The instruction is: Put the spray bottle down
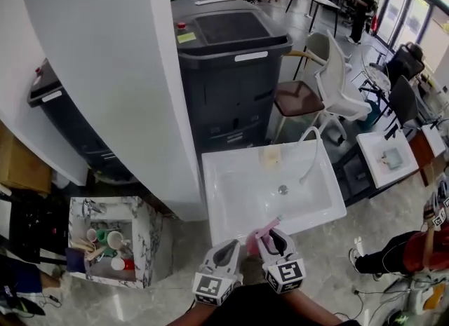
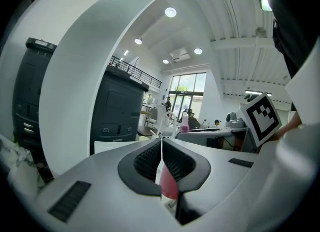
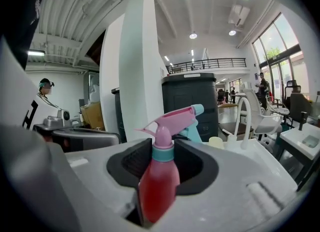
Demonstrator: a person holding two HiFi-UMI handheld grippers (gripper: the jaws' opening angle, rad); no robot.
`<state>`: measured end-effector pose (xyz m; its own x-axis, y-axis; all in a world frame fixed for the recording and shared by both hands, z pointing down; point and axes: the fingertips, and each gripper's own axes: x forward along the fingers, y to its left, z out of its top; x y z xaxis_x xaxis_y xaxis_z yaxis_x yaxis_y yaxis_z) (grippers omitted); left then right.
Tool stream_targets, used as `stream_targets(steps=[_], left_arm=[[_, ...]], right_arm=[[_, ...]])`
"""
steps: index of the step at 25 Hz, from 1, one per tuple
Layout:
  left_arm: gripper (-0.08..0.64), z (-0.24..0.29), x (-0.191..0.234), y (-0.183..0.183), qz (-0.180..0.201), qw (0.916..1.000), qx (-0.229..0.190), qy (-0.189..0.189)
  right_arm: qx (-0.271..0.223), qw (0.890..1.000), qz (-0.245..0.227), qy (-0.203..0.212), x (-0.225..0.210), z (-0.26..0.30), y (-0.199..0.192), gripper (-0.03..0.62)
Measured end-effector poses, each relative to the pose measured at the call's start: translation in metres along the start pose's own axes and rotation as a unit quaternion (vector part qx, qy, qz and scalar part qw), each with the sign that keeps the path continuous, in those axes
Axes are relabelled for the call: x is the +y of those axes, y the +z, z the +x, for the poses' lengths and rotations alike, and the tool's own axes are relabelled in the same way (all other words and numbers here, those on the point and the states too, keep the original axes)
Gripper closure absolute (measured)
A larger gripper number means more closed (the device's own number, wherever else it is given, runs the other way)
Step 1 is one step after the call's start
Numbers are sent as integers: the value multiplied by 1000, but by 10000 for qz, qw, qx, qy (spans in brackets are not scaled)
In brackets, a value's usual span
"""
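Note:
A spray bottle [image 3: 159, 186] with a red body, a teal collar and a pink trigger head stands upright between the pads of my right gripper [image 3: 162, 163], which is shut on it. In the head view the bottle [image 1: 263, 234] and right gripper [image 1: 275, 242] are over the near edge of a white sink [image 1: 231, 209]. Beside it on the left, my left gripper [image 1: 224, 254] has its jaws pressed together. In the left gripper view the pads [image 2: 150, 158] pinch a thin white and red thing [image 2: 167, 183]; what it is I cannot tell.
A curved faucet [image 1: 309, 151] and a pale sponge [image 1: 270, 156] are at the sink's far rim. Behind stand a dark grey bin [image 1: 228, 72], a white column [image 1: 105, 72] and chairs [image 1: 330, 83]. A marbled box of cups [image 1: 112, 242] is on the floor at left, a person's leg [image 1: 386, 256] at right.

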<state>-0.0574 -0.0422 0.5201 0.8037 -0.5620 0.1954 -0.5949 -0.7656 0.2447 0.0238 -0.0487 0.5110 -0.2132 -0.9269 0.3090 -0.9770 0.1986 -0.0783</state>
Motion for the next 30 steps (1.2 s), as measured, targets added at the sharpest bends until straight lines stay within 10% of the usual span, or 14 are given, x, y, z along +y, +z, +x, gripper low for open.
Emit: stream_targets(steps=[30], left_arm=[[535,219,166,12,-488,9916,639,1014]], right_arm=[[245,9956,-22,905,-152,299,20,456]])
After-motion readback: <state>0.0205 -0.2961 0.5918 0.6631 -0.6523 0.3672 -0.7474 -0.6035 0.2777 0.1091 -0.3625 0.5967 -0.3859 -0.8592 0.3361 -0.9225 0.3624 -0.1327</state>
